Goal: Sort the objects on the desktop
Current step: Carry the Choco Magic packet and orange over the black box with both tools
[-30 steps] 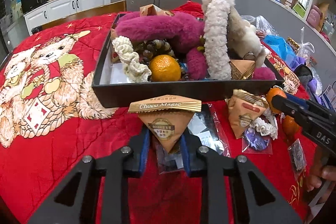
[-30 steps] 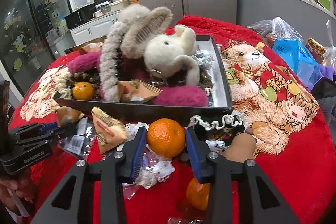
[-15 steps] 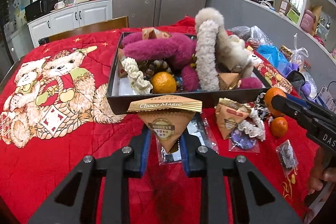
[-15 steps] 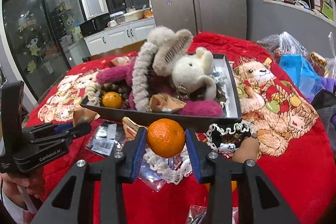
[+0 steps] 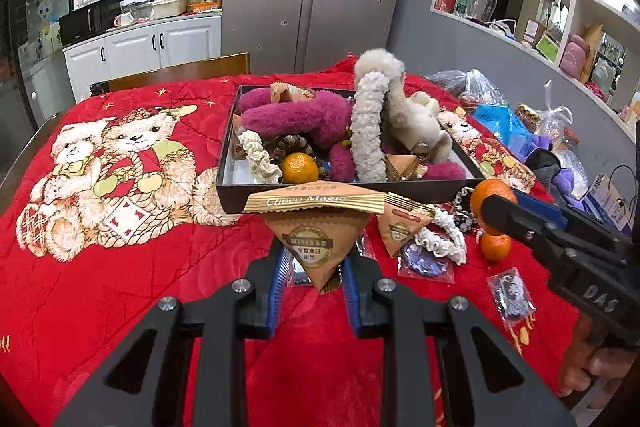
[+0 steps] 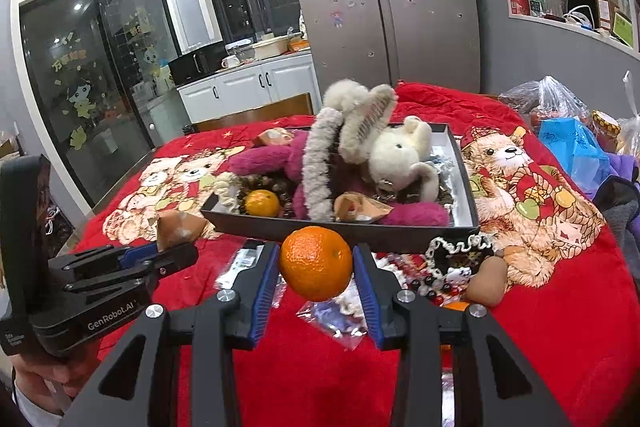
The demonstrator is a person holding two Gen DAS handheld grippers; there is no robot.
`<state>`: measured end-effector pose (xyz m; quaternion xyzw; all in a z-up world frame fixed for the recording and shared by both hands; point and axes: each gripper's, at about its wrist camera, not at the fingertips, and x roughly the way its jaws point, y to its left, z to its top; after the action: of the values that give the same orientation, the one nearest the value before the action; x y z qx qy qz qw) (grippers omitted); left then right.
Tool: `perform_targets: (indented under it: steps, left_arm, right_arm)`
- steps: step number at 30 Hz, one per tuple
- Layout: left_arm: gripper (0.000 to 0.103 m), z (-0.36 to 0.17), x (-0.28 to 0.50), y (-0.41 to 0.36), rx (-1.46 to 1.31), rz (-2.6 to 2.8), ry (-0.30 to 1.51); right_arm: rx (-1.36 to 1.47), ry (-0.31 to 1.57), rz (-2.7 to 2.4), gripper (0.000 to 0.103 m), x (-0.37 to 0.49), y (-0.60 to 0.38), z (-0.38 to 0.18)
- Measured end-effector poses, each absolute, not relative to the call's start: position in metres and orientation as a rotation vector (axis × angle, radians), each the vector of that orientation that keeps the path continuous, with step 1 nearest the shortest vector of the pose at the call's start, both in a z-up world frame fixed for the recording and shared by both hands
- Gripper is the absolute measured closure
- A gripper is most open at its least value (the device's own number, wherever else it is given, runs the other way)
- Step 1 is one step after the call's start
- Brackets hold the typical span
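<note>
On the left, the red bear-print blanket [image 5: 120,267] lies bare of objects. The left gripper [image 5: 314,267] pinches a triangular brown snack packet [image 5: 316,231] between its blue pads, point down, clear of the blanket and just in front of the black tray [image 5: 400,189]. That tray is heaped with plush: a magenta toy [image 5: 296,117], a white rabbit [image 5: 416,119], a cream fluffy band [image 5: 370,131] standing on edge, a scrunchie [image 5: 258,157] and a tangerine in the tray [image 5: 299,167]. A second snack packet [image 5: 402,229] lies on the blanket just right of the held one, touching a white lace scrunchie [image 5: 440,239] and small clear bags (their contents too small to tell).

Further right, the right gripper [image 6: 316,267] clamps an orange tangerine [image 6: 316,263] between its pads, lifted off the blanket before the tray's near wall. Another tangerine [image 5: 495,247] rests on the blanket below it. Beyond, at the table's right edge, sit what look like plastic bags [image 5: 496,123].
</note>
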<state>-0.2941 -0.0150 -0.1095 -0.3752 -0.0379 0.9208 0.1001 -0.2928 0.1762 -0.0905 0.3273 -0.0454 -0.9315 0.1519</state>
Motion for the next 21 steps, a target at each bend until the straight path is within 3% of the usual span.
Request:
perform_targets:
  steps: [4, 21]
  left_arm:
    - [0.077, -0.101, -0.282, -0.019, -1.092, 2.757, -0.104]
    - [0.077, -0.059, -0.261, -0.018, -0.997, 2.774, -0.082]
  right_arm:
    - [0.934, -0.022, -2.741, 0.064, -0.283, 0.164, -0.086]
    - [0.844, 0.038, -2.748, 0.064, -0.255, 0.145, -0.049]
